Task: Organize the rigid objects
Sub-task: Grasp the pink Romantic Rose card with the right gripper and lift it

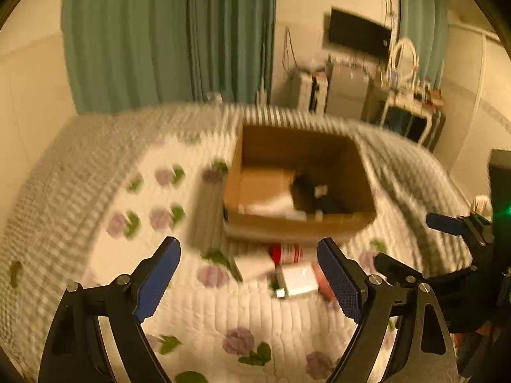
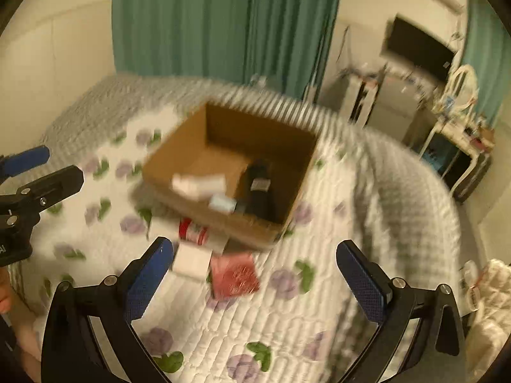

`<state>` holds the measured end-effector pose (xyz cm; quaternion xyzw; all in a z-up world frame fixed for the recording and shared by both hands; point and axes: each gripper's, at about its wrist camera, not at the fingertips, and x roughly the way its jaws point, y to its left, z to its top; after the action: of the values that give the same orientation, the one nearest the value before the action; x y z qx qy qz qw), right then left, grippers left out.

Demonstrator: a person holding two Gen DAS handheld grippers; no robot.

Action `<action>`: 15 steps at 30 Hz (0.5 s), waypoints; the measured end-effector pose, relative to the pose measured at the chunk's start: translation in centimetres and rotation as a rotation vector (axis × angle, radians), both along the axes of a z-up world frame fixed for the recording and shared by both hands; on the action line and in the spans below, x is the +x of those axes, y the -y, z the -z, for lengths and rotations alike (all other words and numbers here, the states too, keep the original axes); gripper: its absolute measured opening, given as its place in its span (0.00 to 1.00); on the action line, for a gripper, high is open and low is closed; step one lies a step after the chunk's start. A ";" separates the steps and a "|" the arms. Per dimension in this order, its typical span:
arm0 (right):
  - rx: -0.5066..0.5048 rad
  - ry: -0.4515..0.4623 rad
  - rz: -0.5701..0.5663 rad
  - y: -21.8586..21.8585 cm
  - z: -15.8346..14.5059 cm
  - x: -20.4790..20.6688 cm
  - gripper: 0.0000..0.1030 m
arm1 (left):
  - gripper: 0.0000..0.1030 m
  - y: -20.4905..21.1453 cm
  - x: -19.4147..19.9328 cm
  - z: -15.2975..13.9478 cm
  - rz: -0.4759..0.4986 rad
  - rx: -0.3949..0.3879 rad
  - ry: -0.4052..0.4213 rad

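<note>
Holding both grippers wide apart and empty, you are hovering over the bed (image 2: 287, 312). Your left gripper (image 1: 249, 277) and right gripper (image 2: 255, 277) are both facing the box (image 2: 179, 150), which is sitting mid-bed and already keeping a few blurred items. Outside its near wall, a can (image 2: 193, 231), a white pack (image 2: 191, 260) and a red pack (image 2: 234, 276) are lying clustered, probably awaiting boxing.

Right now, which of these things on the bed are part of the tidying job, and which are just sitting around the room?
Part of the job:
open brown cardboard box
red and white can
flat white box
red square packet
left gripper and right gripper, both open

Just lying about:
teal curtains
black wall screen
floral quilt
</note>
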<state>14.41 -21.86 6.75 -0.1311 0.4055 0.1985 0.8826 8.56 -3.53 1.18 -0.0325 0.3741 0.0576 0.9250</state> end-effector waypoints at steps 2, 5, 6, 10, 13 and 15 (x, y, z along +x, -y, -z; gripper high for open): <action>-0.002 -0.068 -0.014 -0.3 3.5 1.2 1.00 | 0.87 -0.2 1.0 2.7 -0.014 -0.010 -0.058; -0.041 -0.125 -0.035 -1.0 7.2 2.5 1.00 | 0.87 -0.4 2.3 5.4 -0.031 -0.001 -0.113; -0.060 -0.135 -0.040 -1.2 8.5 2.9 1.00 | 0.87 -0.3 2.6 6.1 -0.028 0.015 -0.125; -0.116 -0.217 -0.084 -2.0 13.2 4.6 0.80 | 0.87 0.2 3.6 8.2 -0.022 0.063 -0.161; -0.130 -0.252 -0.141 -2.9 15.7 4.9 0.70 | 0.87 0.3 4.2 9.1 -0.012 0.058 -0.186; -0.169 -0.232 -0.178 -3.9 16.4 4.9 0.71 | 0.87 0.4 4.7 9.6 -0.016 0.070 -0.204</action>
<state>19.33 -17.97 -9.67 -0.2162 0.5068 0.2549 0.7946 13.26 -3.93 -8.41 0.0027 0.4638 0.0810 0.8822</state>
